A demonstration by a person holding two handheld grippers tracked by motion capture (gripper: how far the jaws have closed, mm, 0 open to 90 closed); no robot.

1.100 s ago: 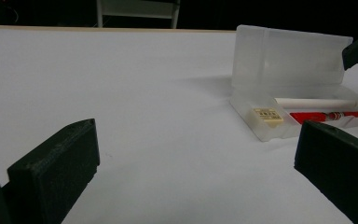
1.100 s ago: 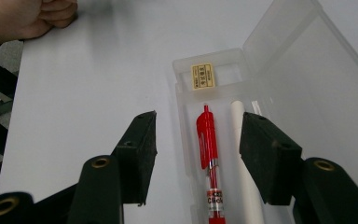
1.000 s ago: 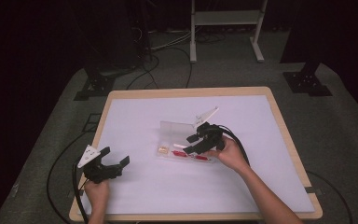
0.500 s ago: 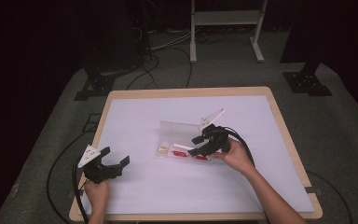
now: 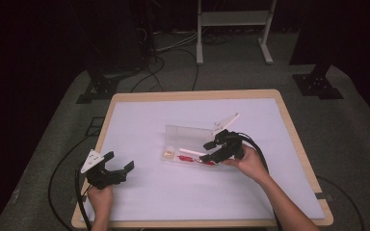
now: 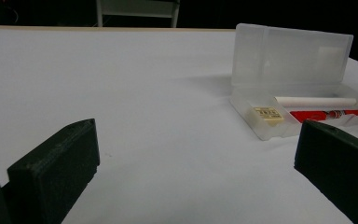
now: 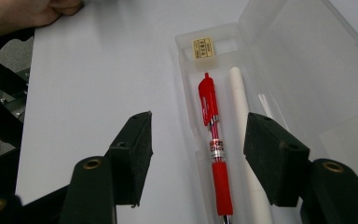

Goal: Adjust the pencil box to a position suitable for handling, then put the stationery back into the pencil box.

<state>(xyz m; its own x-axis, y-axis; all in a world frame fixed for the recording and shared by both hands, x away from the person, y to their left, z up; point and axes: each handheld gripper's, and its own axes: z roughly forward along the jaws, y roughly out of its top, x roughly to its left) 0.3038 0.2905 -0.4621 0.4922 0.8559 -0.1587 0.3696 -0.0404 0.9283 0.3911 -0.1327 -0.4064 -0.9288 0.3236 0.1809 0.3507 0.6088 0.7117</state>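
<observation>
Across the table (image 5: 139, 120), right of its middle, lies the clear pencil case (image 5: 192, 144), lid up; right gripper (image 5: 211, 150) hovers just above it, jaws apart, gripping nothing; left gripper (image 5: 120, 161), near the front-left corner, gapes; inside lie a red pen (image 7: 214, 140), white stick (image 7: 242, 116), eraser (image 7: 203, 48).

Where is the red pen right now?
The red pen lies in the open clear case mid-table, beside a white stick, an eraser past its cap; the right claw hovers open above.
</observation>
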